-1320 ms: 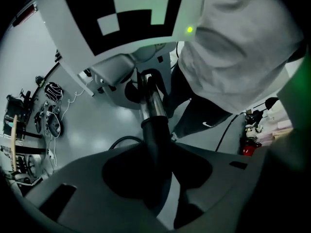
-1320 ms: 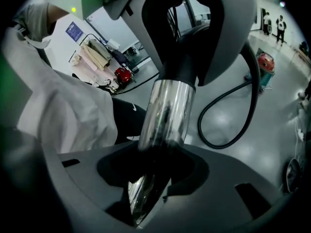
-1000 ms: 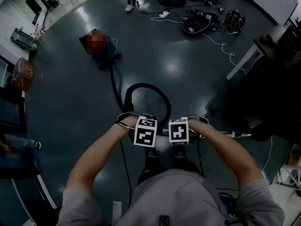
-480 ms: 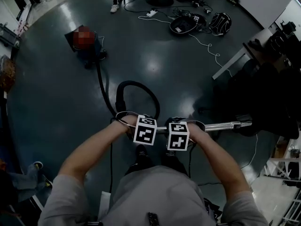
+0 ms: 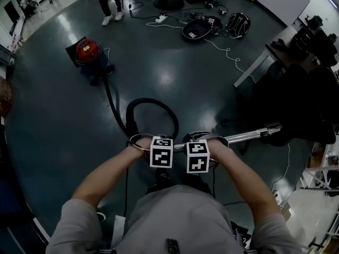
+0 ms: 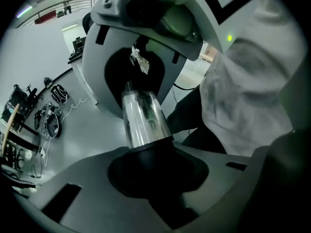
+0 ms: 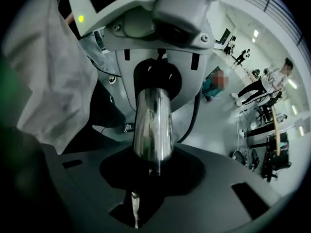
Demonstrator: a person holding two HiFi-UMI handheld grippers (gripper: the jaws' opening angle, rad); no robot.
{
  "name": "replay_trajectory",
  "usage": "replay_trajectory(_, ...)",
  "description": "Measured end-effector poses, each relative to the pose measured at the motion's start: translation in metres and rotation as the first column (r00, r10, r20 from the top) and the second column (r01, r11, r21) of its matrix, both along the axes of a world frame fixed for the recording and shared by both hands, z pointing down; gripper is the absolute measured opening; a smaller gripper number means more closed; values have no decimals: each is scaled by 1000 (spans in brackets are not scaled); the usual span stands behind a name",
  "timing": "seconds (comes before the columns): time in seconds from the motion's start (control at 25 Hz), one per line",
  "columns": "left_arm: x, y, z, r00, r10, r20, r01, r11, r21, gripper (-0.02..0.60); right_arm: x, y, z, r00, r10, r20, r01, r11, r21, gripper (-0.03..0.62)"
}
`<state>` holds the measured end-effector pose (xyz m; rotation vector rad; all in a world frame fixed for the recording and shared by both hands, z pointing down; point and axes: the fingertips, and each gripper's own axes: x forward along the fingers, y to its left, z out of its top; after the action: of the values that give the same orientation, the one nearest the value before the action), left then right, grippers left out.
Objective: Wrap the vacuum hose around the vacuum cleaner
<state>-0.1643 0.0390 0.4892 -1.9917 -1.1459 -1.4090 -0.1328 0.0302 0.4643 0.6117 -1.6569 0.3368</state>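
One desk [image 5: 262, 60]: off to the right, its pale edge angling over the dark floor, with a white cable [image 5: 228, 52] snaking past it.
Bags: further out, an open round bag [image 5: 197, 29] and a backpack [image 5: 238, 24] sit side by side, with a power strip [image 5: 159, 19] just left of them.
Bystander: legs [image 5: 111, 4] at the far edge, beyond the cleaner.
Vacuum hose [image 5: 152, 100]: a black loop curling just ahead of both grippers, then trailing away up-left.
Vacuum cleaner [image 5: 87, 51]: red, far left and well apart from the grippers, the hose running to it.
Metal wand [image 5: 243, 137]: lying level across the body and sticking out to the right.
Left gripper [image 5: 160, 151]: its jaws have just been closing, and they're clamped on the wand at the hose end.
Right gripper [image 5: 197, 156]: just beside the left one, its jaws have also been closing and are now narrow, gripping the shiny wand.
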Motion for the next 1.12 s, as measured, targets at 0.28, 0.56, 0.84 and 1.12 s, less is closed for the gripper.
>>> replay_trajectory(0.28, -6, -14, -2, 996, -86, -12, 85, 996, -9, 92, -3, -17, -7, 998, -42, -55, 46, 996, 83, 118)
replay_trajectory(0.56, -1, -20, -8, 993, -107, -53, 106, 994, -19, 89, 0, -19, -25, 998, -47, -40, 51, 995, 90, 133)
replay_trajectory(0.84, -12, -49, 6, 989, -148, -11, 149, 988, 49, 87, 25, -27, -61, 996, 81, 36, -86, 980, 180, 175)
replay_trajectory(1.12, -26, -65, 23, 946, -321, 36, 320, 947, 30, 87, 58, -33, -87, 852, 360, 380, -477, 832, 282, 175)
